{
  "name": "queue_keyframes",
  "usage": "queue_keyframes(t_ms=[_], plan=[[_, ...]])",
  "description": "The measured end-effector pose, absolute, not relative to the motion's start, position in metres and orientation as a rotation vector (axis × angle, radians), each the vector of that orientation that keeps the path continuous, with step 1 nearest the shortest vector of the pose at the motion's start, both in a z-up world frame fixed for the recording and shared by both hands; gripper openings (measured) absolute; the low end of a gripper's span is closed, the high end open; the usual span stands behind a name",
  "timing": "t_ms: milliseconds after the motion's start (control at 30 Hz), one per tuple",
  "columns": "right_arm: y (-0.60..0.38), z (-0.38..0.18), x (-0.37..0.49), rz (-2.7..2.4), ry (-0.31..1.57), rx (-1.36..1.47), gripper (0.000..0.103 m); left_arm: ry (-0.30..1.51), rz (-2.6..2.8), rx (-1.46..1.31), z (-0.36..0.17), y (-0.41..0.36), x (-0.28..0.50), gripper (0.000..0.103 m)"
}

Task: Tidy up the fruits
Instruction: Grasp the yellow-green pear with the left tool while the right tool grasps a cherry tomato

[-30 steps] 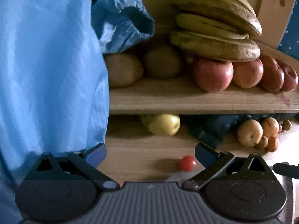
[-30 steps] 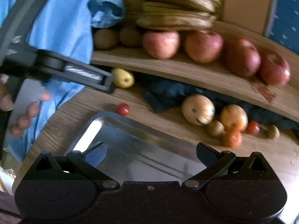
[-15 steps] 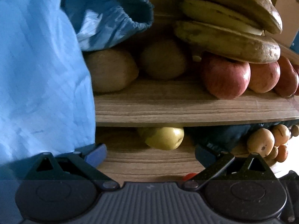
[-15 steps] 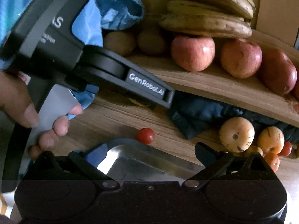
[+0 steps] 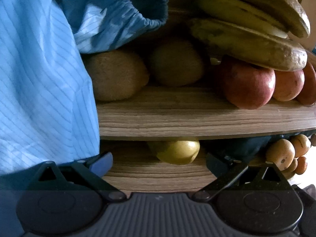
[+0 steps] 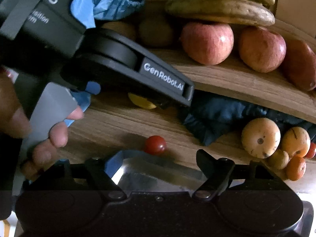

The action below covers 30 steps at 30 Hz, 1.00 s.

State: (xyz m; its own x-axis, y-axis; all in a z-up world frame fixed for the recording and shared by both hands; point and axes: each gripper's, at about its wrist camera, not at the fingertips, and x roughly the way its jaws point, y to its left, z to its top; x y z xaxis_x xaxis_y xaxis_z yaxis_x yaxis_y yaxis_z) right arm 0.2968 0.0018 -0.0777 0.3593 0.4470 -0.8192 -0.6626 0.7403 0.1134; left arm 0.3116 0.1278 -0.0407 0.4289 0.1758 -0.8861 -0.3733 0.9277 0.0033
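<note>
My left gripper (image 5: 159,163) is open and empty, its fingers either side of a yellow apple (image 5: 175,151) that lies under the wooden shelf (image 5: 197,118). In the right wrist view the left gripper (image 6: 173,100) reaches over that apple (image 6: 141,101). Two kiwis (image 5: 116,75), red apples (image 5: 248,85) and bananas (image 5: 246,31) sit on the shelf. My right gripper (image 6: 158,160) is open and empty above a metal tray (image 6: 158,179), near a cherry tomato (image 6: 155,145).
Blue striped cloth (image 5: 39,79) fills the left side. A dark cloth (image 6: 217,118) lies under the shelf. Pale round fruits (image 6: 260,137), small oranges (image 6: 296,167) and tomatoes cluster at the right on the wooden table (image 6: 118,126).
My left gripper has moved forward toward the shelf and the yellow apple. My right gripper has moved closer too; the tray edge and cherry tomato now lie just ahead of its fingers.
</note>
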Motion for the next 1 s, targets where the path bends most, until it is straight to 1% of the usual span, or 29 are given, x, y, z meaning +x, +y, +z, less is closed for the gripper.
queue_keyframes(t_ms=[67, 233, 300, 333, 500, 600, 633, 667, 767, 833, 867, 933, 967, 1000], plan=[[0.006, -0.078, 0.300, 0.714, 0.960, -0.256, 0.077, 1.084, 0.350, -0.204, -0.043, 0.129, 0.312, 0.102], [0.012, -0.081, 0.306, 0.718, 0.967, -0.234, 0.067, 1.086, 0.355, -0.221, -0.047, 0.132, 0.317, 0.102], [0.011, -0.081, 0.306, 0.719, 0.969, -0.222, 0.060, 1.087, 0.346, -0.235, -0.047, 0.134, 0.319, 0.102], [0.011, -0.080, 0.308, 0.718, 0.970, -0.222, 0.055, 1.088, 0.346, -0.238, -0.048, 0.134, 0.320, 0.102], [0.006, -0.079, 0.316, 0.705, 0.987, -0.232, 0.047, 1.091, 0.356, -0.228, -0.051, 0.131, 0.329, 0.102], [0.001, -0.081, 0.321, 0.700, 0.998, -0.235, 0.045, 1.080, 0.376, -0.218, -0.053, 0.130, 0.332, 0.096], [0.000, -0.082, 0.323, 0.697, 1.001, -0.236, 0.042, 1.076, 0.383, -0.216, -0.053, 0.129, 0.332, 0.093], [-0.001, -0.083, 0.324, 0.694, 1.004, -0.237, 0.041, 1.073, 0.386, -0.217, -0.053, 0.127, 0.331, 0.093], [-0.005, -0.085, 0.328, 0.685, 1.008, -0.236, 0.040, 1.062, 0.382, -0.231, -0.055, 0.125, 0.330, 0.087], [-0.008, -0.085, 0.326, 0.685, 1.006, -0.238, 0.039, 1.056, 0.372, -0.246, -0.056, 0.124, 0.329, 0.079], [-0.009, -0.085, 0.326, 0.686, 1.006, -0.238, 0.038, 1.054, 0.366, -0.255, -0.056, 0.124, 0.328, 0.077], [-0.012, -0.085, 0.326, 0.687, 1.004, -0.237, 0.037, 1.042, 0.355, -0.271, -0.057, 0.123, 0.327, 0.068], [-0.013, -0.085, 0.326, 0.687, 1.003, -0.237, 0.036, 1.037, 0.348, -0.278, -0.057, 0.122, 0.325, 0.065], [-0.013, -0.085, 0.325, 0.688, 1.002, -0.236, 0.035, 1.033, 0.341, -0.283, -0.057, 0.121, 0.324, 0.060]])
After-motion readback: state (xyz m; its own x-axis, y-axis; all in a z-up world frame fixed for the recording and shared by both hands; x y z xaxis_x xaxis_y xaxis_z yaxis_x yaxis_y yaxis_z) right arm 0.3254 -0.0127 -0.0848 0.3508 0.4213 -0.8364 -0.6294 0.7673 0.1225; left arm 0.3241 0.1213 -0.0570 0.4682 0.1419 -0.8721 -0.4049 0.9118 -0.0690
